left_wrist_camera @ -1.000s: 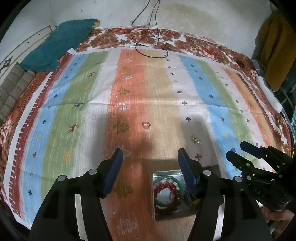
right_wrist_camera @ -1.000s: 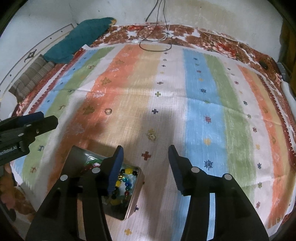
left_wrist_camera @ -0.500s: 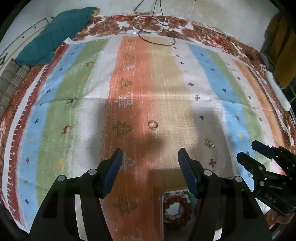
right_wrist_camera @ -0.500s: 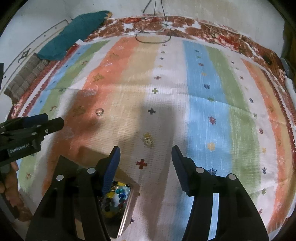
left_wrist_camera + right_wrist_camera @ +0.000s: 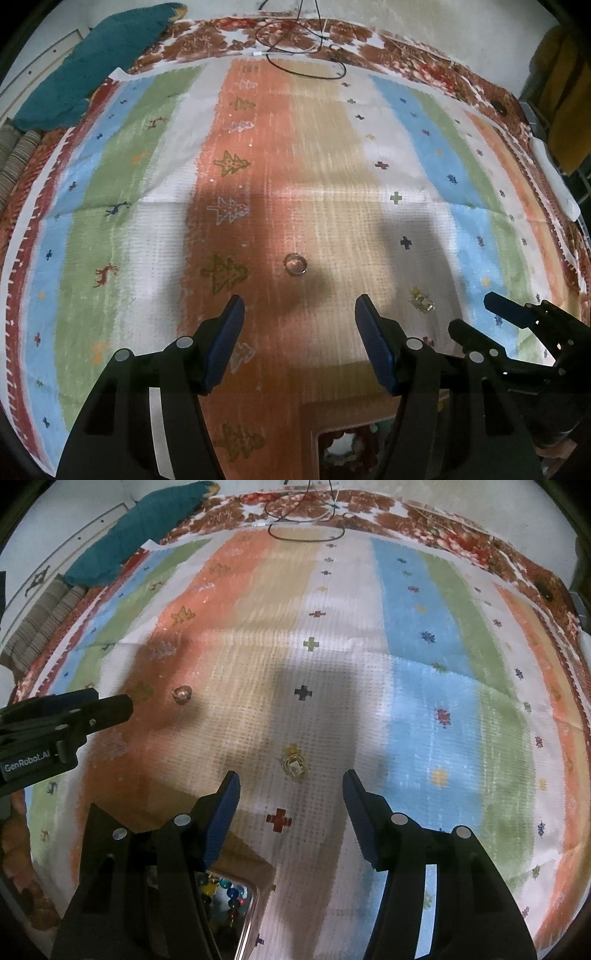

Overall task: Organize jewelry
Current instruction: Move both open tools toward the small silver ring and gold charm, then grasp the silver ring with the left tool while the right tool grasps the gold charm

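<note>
Now: ring (image 5: 295, 264) just ahead of spread left hand-held gripper (image 5: 299, 317), apart; right hand-held gripper (image 5: 290, 788) likewise spread.

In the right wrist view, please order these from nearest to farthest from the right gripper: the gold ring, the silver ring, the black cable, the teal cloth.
From the right gripper:
1. Gold ring, just ahead between the fingers, on the white stripe.
2. Silver ring, ahead to the left, on the orange stripe.
3. Teal cloth, far left corner, and black cable, far middle edge: too close to call.
</note>
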A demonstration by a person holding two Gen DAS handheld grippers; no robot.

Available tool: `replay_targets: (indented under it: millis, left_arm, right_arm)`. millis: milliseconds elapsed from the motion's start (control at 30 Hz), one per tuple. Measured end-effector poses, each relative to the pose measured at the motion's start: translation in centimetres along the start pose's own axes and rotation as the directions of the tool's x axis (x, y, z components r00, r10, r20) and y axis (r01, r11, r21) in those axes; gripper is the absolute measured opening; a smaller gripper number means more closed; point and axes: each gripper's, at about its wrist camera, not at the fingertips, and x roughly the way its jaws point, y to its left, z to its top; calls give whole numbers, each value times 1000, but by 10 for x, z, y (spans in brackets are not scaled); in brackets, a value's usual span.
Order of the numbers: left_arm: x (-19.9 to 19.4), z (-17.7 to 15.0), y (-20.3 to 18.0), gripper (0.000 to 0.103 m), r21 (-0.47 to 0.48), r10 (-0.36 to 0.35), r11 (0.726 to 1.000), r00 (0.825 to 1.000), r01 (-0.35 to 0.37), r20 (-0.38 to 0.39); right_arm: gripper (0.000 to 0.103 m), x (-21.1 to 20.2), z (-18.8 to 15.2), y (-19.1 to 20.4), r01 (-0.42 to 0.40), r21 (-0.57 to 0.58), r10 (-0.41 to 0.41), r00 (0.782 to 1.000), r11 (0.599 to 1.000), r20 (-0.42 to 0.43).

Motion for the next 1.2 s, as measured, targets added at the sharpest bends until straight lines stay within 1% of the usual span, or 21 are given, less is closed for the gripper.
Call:
replay_targets:
  millis: [600,700,767,800,900,967,1067,1133,1200]
  left_arm:
    - [52,16,5,60,-14,-10,1000,996,9,-83]
    - [57,18,5,56,-14,-18,1000,996,17,-89]
    - [61,20,4,51,-11,-34,999,995,33,-95]
    - [63,21,4,51,-9,-47,999,994,47,-101]
    - [69,24,5,49,-10,-52,999,992,51,-112]
    - [75,25,5,46,-8,-53,999,991,52,-122]
    - [82,26,4,39,5,-37,999,991,38,-128]
    - [84,27,4,39,13,-31,999,991,33,-128]
    - [86,29,3,36,21,-24,999,992,26,-123]
  right_arm:
    - [57,42,8,-1,1,-7,-2,996,1000,-91]
    - [57,46,10,-2,4,-5,-4,995,1000,-99]
    - [57,49,12,0,9,-11,-10,995,1000,-104]
    - [57,51,12,0,12,-15,-13,994,1000,-109]
    - [51,57,12,0,9,-14,-11,992,1000,-122]
    - [49,61,13,0,8,-13,-10,992,1000,-129]
    - [46,65,16,1,9,-14,-11,991,1000,-132]
    - [42,67,18,2,13,-17,-15,991,1000,-135]
    - [37,71,20,4,24,-30,-28,990,999,-141]
